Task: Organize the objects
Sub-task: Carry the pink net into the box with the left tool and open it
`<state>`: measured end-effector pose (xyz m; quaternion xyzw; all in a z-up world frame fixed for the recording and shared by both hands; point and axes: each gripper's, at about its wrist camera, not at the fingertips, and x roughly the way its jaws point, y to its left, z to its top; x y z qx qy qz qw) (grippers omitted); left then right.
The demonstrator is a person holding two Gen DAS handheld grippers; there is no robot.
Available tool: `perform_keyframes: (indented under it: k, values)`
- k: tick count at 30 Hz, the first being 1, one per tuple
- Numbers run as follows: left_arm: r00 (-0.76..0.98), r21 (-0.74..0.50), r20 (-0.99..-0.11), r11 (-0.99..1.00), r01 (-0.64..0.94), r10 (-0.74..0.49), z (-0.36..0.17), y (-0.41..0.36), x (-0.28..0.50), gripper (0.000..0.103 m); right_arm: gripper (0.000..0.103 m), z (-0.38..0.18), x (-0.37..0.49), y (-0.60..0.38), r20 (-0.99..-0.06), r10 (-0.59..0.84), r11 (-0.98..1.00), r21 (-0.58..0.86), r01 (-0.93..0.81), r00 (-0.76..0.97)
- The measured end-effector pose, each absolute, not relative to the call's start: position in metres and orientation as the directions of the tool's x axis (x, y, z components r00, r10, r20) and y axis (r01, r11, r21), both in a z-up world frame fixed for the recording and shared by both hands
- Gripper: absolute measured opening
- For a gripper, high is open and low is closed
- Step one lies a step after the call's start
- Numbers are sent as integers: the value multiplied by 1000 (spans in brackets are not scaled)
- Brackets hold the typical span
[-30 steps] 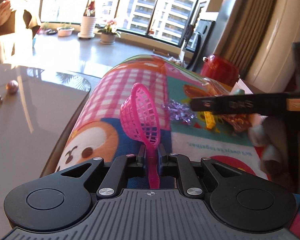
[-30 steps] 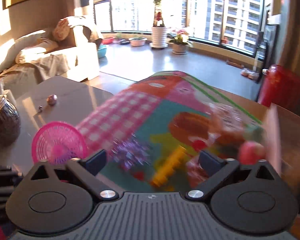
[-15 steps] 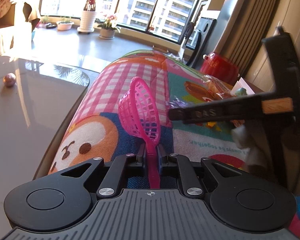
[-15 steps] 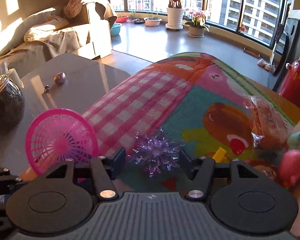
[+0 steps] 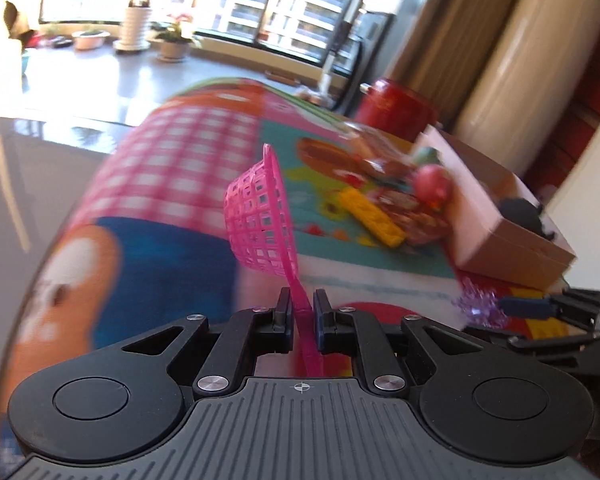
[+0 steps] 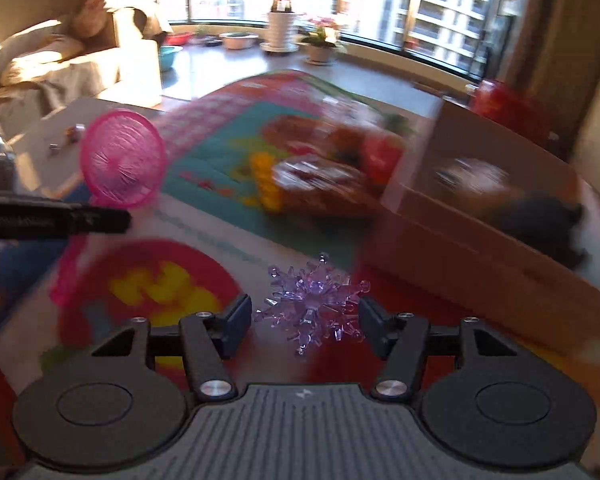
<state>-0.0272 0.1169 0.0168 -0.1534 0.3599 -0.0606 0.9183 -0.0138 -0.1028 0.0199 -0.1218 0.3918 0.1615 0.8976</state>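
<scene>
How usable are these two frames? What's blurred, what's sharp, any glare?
Left wrist: the play mat and cardboard box are motion-smeared; the pink strainer in the left gripper stays crisp; windows are blown out.
Right wrist: background toys and box are streaked; the purple snowflake between the right gripper's fingers is sharp; low sun glares on the sofa.

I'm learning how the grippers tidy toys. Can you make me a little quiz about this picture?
1. True or false: the left gripper pinches the pink strainer by its handle.
2. What sits between the right gripper fingers? A) yellow block B) purple snowflake C) red pot
3. Fill in: the cardboard box lies to the ____ of the snowflake in the right wrist view.

Key: 1 true; 2 B; 3 right.
</scene>
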Motion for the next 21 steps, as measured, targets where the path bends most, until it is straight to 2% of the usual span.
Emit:
perform_keyframes:
  k: [3,5,7,12,18,21]
  values:
    - [719,-322,-644,945,54,-261,17,94,-20,12,59,19,-24,-137,-746,166,943,-72,-326,645]
    - [710,-318,-647,945,79,-278,16,81,-16,12,63,18,-31,-151,-738,135,950,-93,-298,661]
    - [711,-296,-649,951,92,-270,16,71,-14,12,78,17,-36,-162,-728,102,956,-118,-270,678]
    - [715,-274,-652,958,88,-252,15,64,-11,12,93,13,-42,-178,-697,32,965,-164,-203,716]
    - [718,-263,-653,961,84,-241,14,63,-10,13,96,9,-35,-188,-725,163,977,25,-211,669]
    - [718,-270,-653,960,75,-240,14,66,-11,14,96,6,-31,-179,-706,155,977,5,-214,691]
